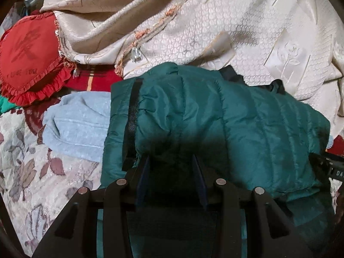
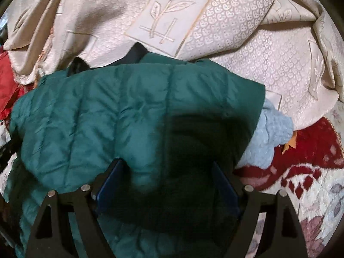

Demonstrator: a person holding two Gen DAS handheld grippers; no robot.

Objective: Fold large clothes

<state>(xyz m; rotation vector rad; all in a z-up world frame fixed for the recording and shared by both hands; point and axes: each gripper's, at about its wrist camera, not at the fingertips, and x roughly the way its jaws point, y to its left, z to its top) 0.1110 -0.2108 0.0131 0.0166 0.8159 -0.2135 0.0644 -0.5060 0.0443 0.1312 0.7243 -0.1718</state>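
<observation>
I hold my left claw (image 1: 171, 161) and my right claw (image 2: 167, 165) over the near edge of the green puffer jacket (image 1: 215, 118), which lies bunched on the bed with its quilted panels running left to right. The left claw is spread moderately wide, its blue pads (image 1: 198, 178) straddling a bulge of quilted fabric; I cannot tell whether the pads actually pinch that fabric or only rest against it. The right claw is spread wider, its pads (image 2: 109, 182) on either side of a puffed section near the right end of the jacket, with no firm clamp evident. The jacket partly covers a light blue garment (image 1: 79, 124), which shows past its left edge in the left wrist view and past its right edge in the right wrist view. A cream patterned cloth (image 2: 236, 49) is heaped on the far side, and a red frilled cushion (image 1: 28, 60) sits far left. Risk assessment: the shell fabric looks slick and the padding springy, so a shallow pinch is likely to slip when lifted. Closing too deep could also catch the light blue garment beneath and drag it along. If the two claws lift unevenly, the fold would probably twist or spring open.
</observation>
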